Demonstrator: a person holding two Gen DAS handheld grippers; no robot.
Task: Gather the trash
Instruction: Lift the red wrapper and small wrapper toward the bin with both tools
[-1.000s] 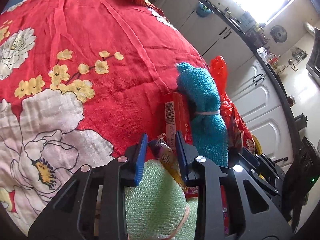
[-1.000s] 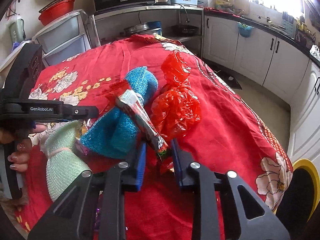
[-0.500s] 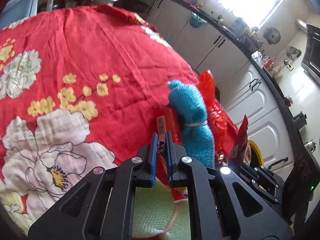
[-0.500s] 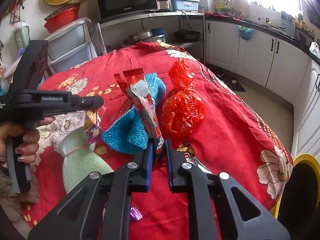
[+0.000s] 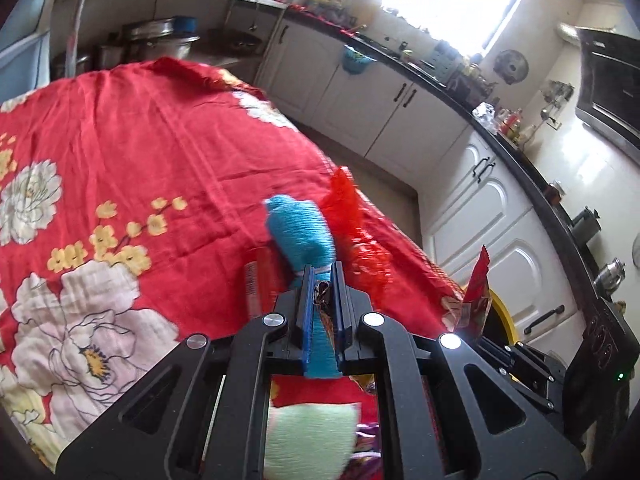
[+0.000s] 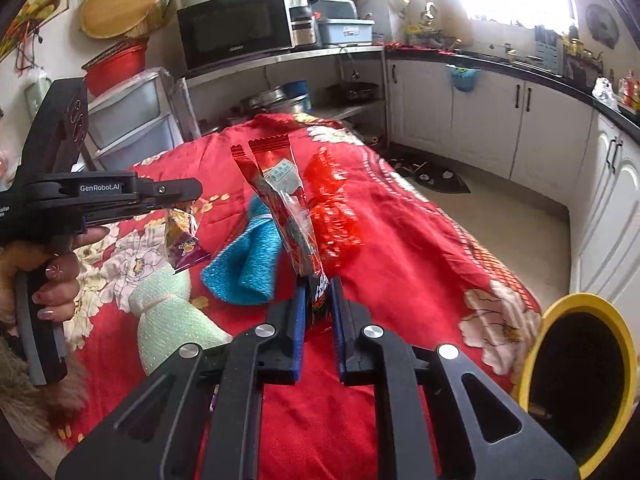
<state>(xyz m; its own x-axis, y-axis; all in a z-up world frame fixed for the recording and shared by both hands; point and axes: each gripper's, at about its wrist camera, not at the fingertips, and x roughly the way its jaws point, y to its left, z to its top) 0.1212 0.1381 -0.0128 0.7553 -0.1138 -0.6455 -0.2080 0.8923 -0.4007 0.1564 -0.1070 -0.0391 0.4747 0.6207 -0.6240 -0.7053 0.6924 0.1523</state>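
Observation:
My left gripper (image 5: 321,280) is shut on a small yellow-and-purple candy wrapper (image 5: 322,300); in the right wrist view that wrapper (image 6: 182,240) hangs from the gripper above the red floral cloth (image 6: 400,248). My right gripper (image 6: 318,292) is shut on a long red-and-clear snack wrapper (image 6: 286,208) and holds it upright above the cloth. A yellow-rimmed bin (image 6: 580,384) stands at the lower right; its rim (image 5: 502,312) shows in the left wrist view. A crumpled red plastic bag (image 6: 334,216) lies on the cloth.
A blue tied cloth bundle (image 6: 250,268) and a pale green one (image 6: 168,320) lie on the cloth. White kitchen cabinets (image 6: 500,120) and open floor (image 6: 500,216) are to the right. A microwave (image 6: 236,28) sits on a shelf behind.
Both grippers closed on their wrappers and lifted them off the cloth. The views rose and swung right, and the yellow bin came into sight.

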